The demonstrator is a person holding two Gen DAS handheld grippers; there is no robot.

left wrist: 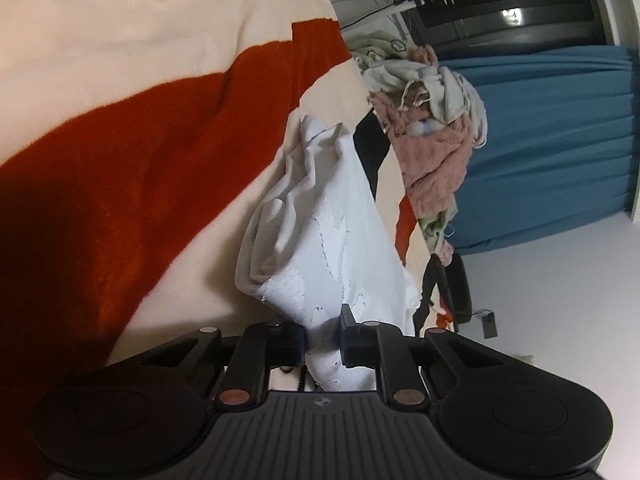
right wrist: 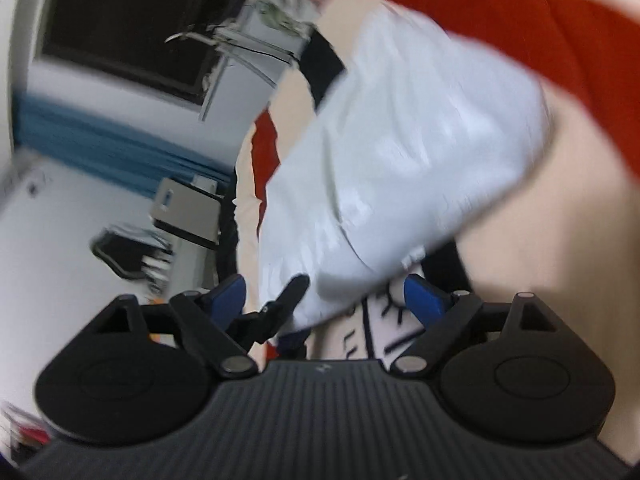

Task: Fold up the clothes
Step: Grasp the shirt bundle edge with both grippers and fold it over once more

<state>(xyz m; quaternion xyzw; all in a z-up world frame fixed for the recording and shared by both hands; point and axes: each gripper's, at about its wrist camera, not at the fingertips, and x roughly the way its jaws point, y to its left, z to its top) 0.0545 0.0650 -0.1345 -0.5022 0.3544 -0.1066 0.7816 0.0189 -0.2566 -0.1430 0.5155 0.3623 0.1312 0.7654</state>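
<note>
The left hand-held gripper pinches an edge of the white, crumpled cotton garment, whose long axis runs away over the cream-and-red blanket — the right hand-held gripper, spread wide, sits just beside the cloth's near edge.

White garment on striped blanket.

Smooth white cloth garment on fuzzy matt fleece blanket; pink towel nubbly.

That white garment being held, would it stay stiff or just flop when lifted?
Probably floppy: the white garment bunches into soft folds where the left gripper pinches it. It looks thin, so likely light. It would drape, not hold shape.
</note>
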